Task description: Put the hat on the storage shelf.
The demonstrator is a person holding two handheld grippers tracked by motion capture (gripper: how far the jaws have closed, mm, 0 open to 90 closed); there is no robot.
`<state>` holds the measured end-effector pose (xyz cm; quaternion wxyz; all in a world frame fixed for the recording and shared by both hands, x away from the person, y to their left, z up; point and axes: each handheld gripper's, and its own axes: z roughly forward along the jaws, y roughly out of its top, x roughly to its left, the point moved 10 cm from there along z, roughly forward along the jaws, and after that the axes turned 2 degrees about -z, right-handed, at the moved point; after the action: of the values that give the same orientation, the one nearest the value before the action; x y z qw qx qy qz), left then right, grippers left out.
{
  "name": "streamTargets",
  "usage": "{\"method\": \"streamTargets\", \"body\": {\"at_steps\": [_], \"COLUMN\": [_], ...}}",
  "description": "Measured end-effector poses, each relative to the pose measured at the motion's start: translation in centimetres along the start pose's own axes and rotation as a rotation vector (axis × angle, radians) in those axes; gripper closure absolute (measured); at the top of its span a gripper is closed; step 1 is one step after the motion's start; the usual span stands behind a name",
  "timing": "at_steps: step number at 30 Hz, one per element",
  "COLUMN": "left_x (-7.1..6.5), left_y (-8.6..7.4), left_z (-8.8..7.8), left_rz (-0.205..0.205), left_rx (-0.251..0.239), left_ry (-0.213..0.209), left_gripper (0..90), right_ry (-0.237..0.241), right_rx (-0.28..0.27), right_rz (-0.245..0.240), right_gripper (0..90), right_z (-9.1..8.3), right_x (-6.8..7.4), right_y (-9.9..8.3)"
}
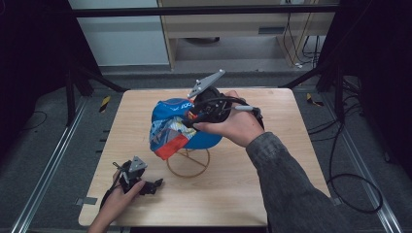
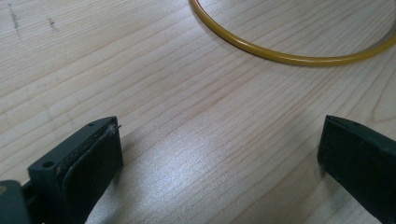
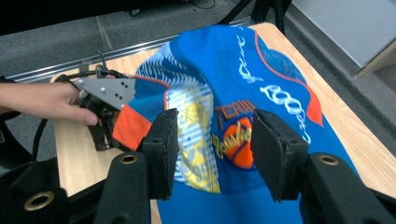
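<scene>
A blue cap (image 1: pixel 167 110) with orange, yellow and white basketball print sits on a yellow wire stand (image 1: pixel 188 167) at the middle of the wooden table (image 1: pixel 272 160). My right gripper (image 1: pixel 188 119) hovers just over the cap's top. In the right gripper view its jaws (image 3: pixel 212 135) stand apart, with the cap (image 3: pixel 280 93) behind the gap and no cloth pinched. My left gripper (image 1: pixel 156 185) rests low at the front left of the table. It is open over bare wood (image 2: pixel 219 149), a short way from the stand's base ring (image 2: pixel 280 57).
The table's front edge lies close behind the left hand. Black frame posts stand at the back corners. Cables (image 1: pixel 350 189) trail on the grey floor at the right, and a metal rail (image 1: pixel 43 179) runs along the left. A light cabinet (image 1: pixel 233 24) stands at the back.
</scene>
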<state>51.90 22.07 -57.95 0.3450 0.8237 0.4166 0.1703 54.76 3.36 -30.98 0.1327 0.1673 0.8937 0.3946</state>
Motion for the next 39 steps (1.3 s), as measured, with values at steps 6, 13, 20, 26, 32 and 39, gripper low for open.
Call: {"method": "streamTargets", "body": {"at_steps": [6,13,20,26,32,39], "left_x": [0.0,0.0,0.0,0.0,0.0,0.0], "left_y": [0.0,0.0,0.0,0.0,0.0,0.0], "left_z": [0.0,0.0,0.0,0.0,0.0,0.0], "left_rz": [0.000,0.000,0.000,0.001,0.001,0.002], "left_rx": [0.000,-0.001,-0.001,-0.001,-0.001,-0.001], "left_ry": [0.000,0.001,0.001,-0.001,-0.001,-0.001], "left_gripper": [0.0,0.0,0.0,0.0,0.0,0.0], "right_ry": [-0.009,-0.025,-0.043,-0.066,-0.102,-0.124], "right_rx": [0.000,0.002,0.004,0.005,0.009,-0.003], "right_rz": [0.010,0.020,0.043,0.064,0.088,0.113], "right_gripper": [49.9,44.0,35.0,26.6,15.4,10.2], "right_z": [-0.5,-1.4,-2.2,-2.9,-3.4,-4.3], "right_x": [-0.3,-0.4,-0.7,-1.2,-1.7,-1.9], "right_y": [-0.7,-1.5,-2.6,-3.4,-4.6,-6.3]}}
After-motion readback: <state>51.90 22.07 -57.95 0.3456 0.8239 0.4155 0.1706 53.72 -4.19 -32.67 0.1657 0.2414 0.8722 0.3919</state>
